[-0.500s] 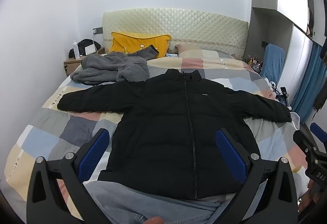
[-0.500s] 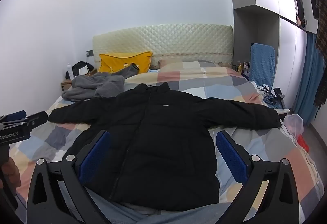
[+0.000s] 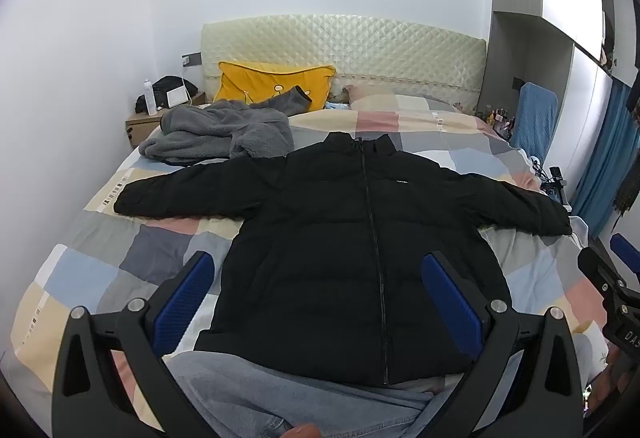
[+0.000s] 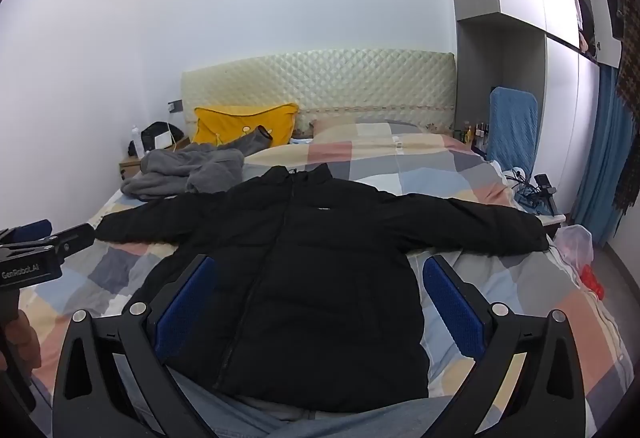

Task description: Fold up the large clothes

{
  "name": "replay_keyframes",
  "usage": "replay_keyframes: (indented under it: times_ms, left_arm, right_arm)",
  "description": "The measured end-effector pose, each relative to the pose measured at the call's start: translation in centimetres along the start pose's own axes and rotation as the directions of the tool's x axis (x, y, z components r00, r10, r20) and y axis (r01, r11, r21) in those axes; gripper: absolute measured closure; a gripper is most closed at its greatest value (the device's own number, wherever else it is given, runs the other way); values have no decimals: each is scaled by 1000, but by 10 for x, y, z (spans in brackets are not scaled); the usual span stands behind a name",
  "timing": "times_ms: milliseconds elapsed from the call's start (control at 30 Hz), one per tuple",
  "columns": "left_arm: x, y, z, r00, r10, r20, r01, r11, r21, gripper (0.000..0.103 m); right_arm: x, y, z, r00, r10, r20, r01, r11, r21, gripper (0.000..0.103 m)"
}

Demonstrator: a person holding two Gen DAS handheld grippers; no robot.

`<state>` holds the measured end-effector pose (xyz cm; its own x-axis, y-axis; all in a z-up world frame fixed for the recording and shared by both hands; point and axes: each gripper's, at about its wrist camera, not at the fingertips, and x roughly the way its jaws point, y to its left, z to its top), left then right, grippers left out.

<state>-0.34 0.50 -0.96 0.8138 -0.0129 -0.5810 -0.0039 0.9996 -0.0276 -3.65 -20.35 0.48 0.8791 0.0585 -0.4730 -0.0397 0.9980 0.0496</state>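
Jacket (image 3: 360, 258) laid flat on bed (image 3: 100, 270) | left gripper (image 3: 318, 290), right gripper (image 4: 318, 290) spread, empty | risk: puffy sleeve at 3 o'clock slipped off bed edge if tugged.

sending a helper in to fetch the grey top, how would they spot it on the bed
Start at the cream quilted headboard and find the yellow cushion leaning on it. Just in front, on the checked bedspread, lies the grey fleece garment. Unlike the black puffer jacket spread flat nearby, it is crumpled in a heap.
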Motion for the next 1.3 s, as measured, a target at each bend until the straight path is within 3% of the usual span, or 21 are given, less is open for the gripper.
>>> replay_keyframes:
  times_ms: [1300]
  left_arm:
    - [3, 0, 5, 1000, -11, -26, 11, 1000, 15, 0]
  right_arm:
    - [6, 0, -2, 1000, 5, 0, -5, 1000, -9, 0]
